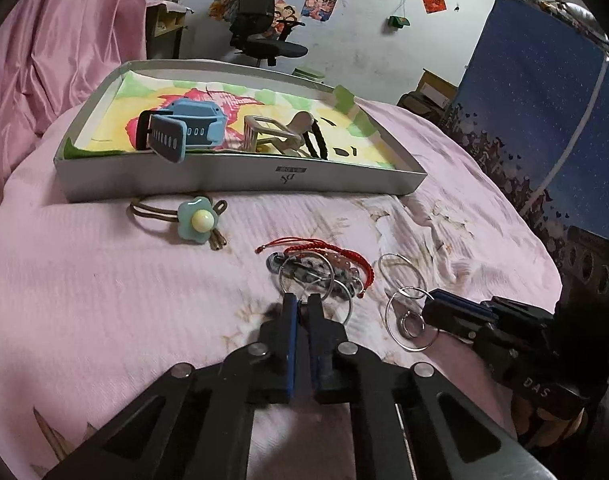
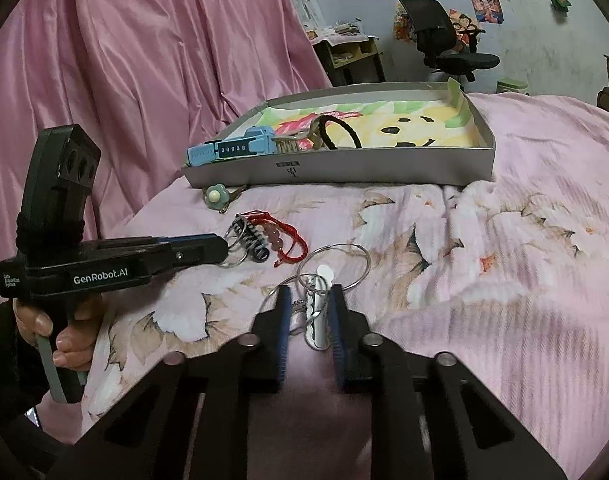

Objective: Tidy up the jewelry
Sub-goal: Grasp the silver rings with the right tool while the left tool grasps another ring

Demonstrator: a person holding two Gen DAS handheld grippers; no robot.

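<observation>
Left claw [image 1: 302, 300] nearly closed, pinching a ring [image 1: 304, 276] by the red bracelet [image 1: 328, 254]. Right claw [image 2: 310, 300] open around clip [image 2: 316, 316]; tray [image 1: 240, 178] at 12 o'clock.

bed [image 1: 104, 300]: pink floral cover | on it: tray [image 1: 240, 180], flower hair tie [image 1: 196, 220], red bracelet [image 1: 324, 250], wire hoops [image 1: 404, 304]

Watch [image 1: 184, 132] lies in the box [image 1: 240, 178]; flower hair tie [image 1: 196, 220] before it, bracelet [image 1: 324, 250] nearer.

both wrist views face the tray [image 1: 240, 180] closely.
</observation>
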